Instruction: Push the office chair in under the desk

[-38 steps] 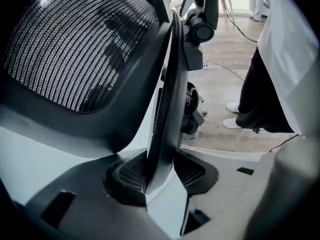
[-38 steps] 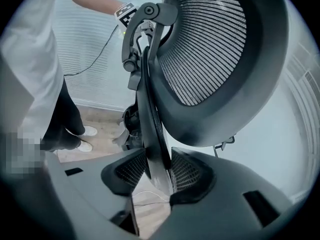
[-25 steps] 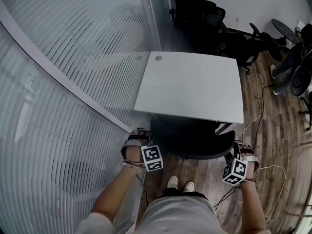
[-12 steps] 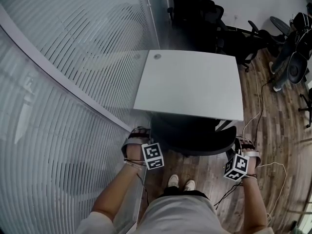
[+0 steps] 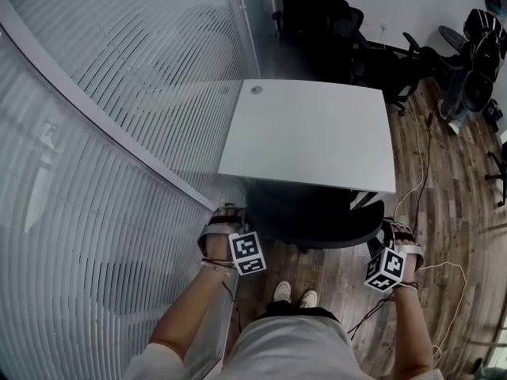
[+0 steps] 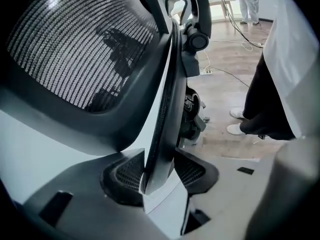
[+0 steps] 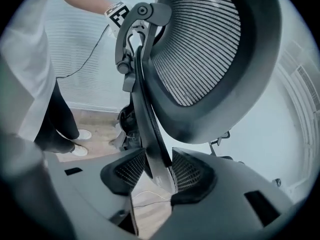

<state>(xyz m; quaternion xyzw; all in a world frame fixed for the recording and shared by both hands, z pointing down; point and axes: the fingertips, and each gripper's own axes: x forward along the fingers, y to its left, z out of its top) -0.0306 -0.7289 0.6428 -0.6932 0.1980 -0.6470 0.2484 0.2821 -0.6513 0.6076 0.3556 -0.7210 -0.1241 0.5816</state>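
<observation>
Your left gripper (image 6: 159,176) and right gripper (image 7: 152,171) each clamp an edge of the chair (image 5: 317,222) back; it sits mostly under the desk (image 5: 309,133).

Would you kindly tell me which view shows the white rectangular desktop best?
The head view: the whole white rectangular desktop shows from above. Both gripper views are filled by the black mesh office chair; I cannot make out the desktop there.

Lighting is even, cool and diffuse; the white desk (image 5: 309,133) reads bright, the chair (image 5: 317,224) at its near edge nearly black; lines on the striped wall (image 5: 119,157) bow strongly toward the edges; both gripper views darken at the corners, with nearest parts blurred.
</observation>
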